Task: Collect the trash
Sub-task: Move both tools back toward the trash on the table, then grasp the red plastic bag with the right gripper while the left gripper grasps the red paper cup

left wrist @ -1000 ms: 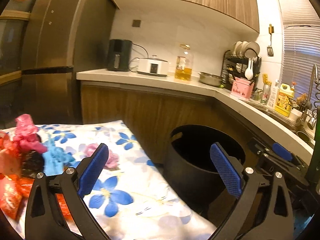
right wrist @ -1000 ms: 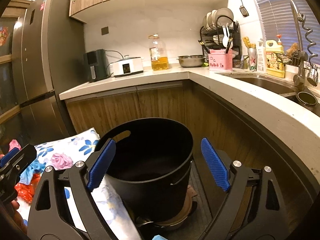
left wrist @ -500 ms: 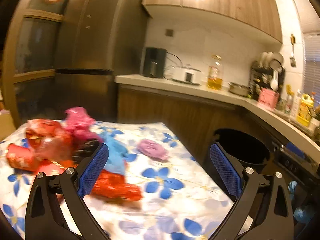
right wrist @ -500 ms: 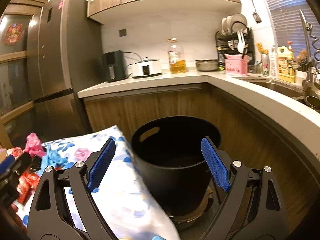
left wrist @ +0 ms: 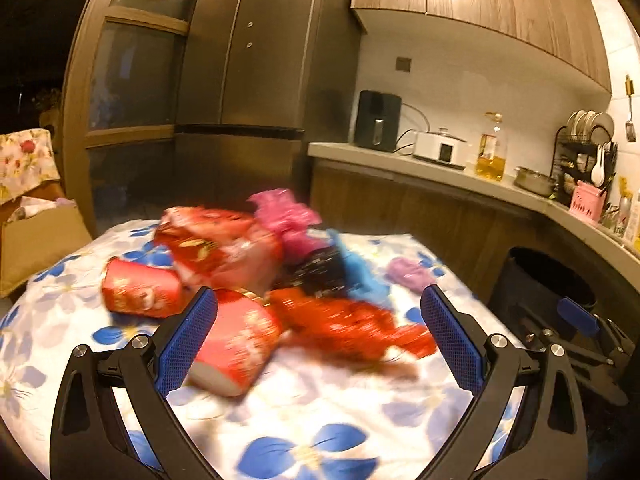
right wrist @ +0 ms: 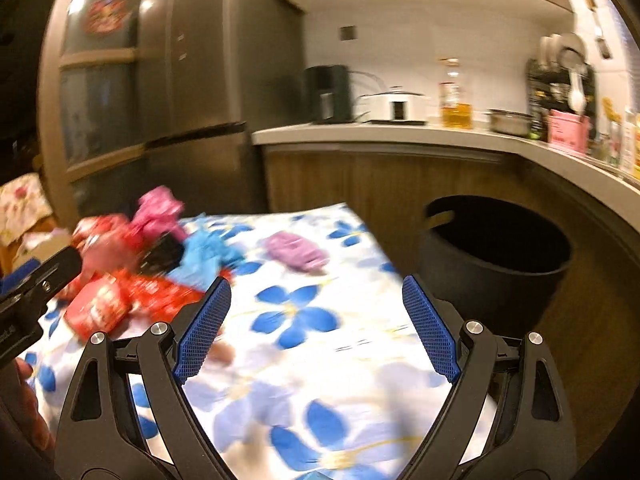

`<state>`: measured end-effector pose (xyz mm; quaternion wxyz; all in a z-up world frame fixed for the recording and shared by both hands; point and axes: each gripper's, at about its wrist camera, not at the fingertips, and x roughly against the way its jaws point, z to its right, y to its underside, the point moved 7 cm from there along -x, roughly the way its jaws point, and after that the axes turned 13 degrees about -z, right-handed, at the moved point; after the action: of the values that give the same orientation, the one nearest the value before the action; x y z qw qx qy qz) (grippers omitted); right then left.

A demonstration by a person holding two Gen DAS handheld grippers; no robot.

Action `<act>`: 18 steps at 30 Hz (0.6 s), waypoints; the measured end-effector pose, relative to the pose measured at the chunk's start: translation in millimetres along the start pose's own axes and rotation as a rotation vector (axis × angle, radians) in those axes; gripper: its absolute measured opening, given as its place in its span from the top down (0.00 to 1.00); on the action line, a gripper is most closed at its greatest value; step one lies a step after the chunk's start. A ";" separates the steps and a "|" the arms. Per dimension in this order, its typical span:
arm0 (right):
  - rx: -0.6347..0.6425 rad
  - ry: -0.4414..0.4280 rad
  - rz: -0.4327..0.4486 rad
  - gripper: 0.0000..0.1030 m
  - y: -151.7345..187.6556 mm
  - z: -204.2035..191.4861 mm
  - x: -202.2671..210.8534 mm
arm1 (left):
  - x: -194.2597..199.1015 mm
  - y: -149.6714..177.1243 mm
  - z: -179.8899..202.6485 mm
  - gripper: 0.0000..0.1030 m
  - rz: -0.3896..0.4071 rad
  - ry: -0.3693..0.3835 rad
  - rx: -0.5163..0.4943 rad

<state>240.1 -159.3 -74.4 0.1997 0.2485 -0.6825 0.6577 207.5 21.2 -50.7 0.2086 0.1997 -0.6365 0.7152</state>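
Crinkly red, pink and blue wrappers (left wrist: 256,276) lay heaped mid-frame on the floral cloth (left wrist: 304,412). The left gripper (left wrist: 319,338) and right gripper (right wrist: 316,326) gaped wide, empty. Only the right view showed the round black bin (right wrist: 496,264) whole.

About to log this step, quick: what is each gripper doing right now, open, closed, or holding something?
Left gripper: open, holding nothing; red wrappers lie on the table beyond its fingers.
Right gripper: open, holding nothing.

White cloth (left wrist: 320,412) with blue flowers; red wrappers (left wrist: 236,248); pink bag (left wrist: 286,214); black bin (right wrist: 496,264)
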 end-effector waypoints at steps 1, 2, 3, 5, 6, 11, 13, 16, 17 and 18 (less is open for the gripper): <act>0.011 -0.016 -0.010 0.16 1.6 -8.6 -4.7 | 0.5 2.3 -5.3 0.06 -0.001 0.000 0.004; 0.023 -0.031 -0.022 0.16 3.9 -17.6 -9.5 | 0.7 4.2 -11.7 0.06 -0.002 -0.001 0.008; 0.035 -0.037 -0.030 0.16 6.0 -23.7 -13.1 | 0.1 6.3 -18.1 0.06 -0.005 -0.010 0.009; 0.067 -0.046 -0.043 0.16 8.3 -39.5 -22.3 | -1.8 11.6 -28.3 0.06 -0.015 -0.014 0.002; 0.082 -0.051 -0.052 0.16 8.5 -47.3 -28.0 | -3.4 13.8 -32.5 0.06 -0.022 -0.014 0.000; 0.102 -0.082 -0.085 0.16 6.5 -68.7 -49.7 | -9.4 22.4 -47.4 0.06 -0.050 -0.021 0.002; 0.113 -0.085 -0.097 0.20 7.1 -76.5 -58.4 | -12.9 23.1 -51.5 0.06 -0.057 -0.023 0.004; 0.128 -0.088 -0.122 0.29 9.1 -84.6 -69.5 | -21.2 24.1 -57.0 0.06 -0.070 -0.038 -0.001; 0.131 -0.090 -0.130 0.31 9.8 -86.3 -72.5 | -23.9 24.6 -58.7 0.06 -0.076 -0.039 0.002; 0.135 -0.095 -0.137 0.35 10.4 -87.7 -74.9 | -26.9 25.1 -60.7 0.06 -0.084 -0.037 0.009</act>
<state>288.8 -66.0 -122.7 0.1943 0.3383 -0.6267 0.6746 214.8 77.7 -92.9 0.2256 0.2403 -0.6280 0.7050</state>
